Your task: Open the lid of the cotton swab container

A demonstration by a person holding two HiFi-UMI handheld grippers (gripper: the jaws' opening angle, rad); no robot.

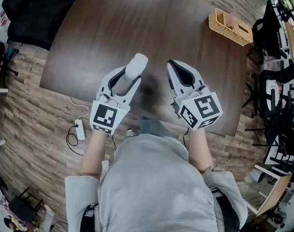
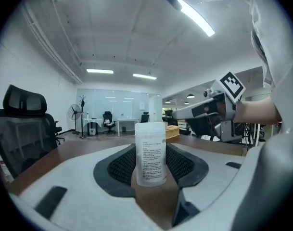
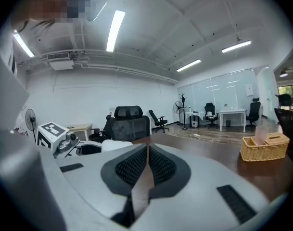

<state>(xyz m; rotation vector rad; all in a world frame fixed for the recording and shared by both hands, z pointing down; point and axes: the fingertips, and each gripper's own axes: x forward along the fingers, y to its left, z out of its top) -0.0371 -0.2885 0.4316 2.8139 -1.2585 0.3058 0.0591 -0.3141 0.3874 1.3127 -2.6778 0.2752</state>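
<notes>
The left tool (image 1: 128,79) has the container (image 2: 151,153) clamped between its pads. The jaws stand wide because the white tub fills the gap, and the grip sits on the lower body. The container is upright in the left gripper view, its printed label facing the camera. In the head view its white end sticks out past the tool's tips, clear above the dark desk (image 1: 137,23). The lid (image 2: 150,128) looks to be on, flush with the top of the body, with no gap showing.

The right tool (image 3: 147,150) is fully closed with nothing in it; its pads meet along one seam. It hangs just beside the left tool, near the container but apart from it. A basket (image 1: 230,27) stands well away at the far corner of the desk and plays no part here.

The step in hand seems to be the set-up for opening: the tub is held and raised, and the lid is untouched. Next, the right tool probably has to spread its jaws, come over the lid, close on it alone and pull or twist it off while the left tool keeps the body steady. The tub looks smooth, so it may slip or tilt in the pads under a hard pull.
</notes>
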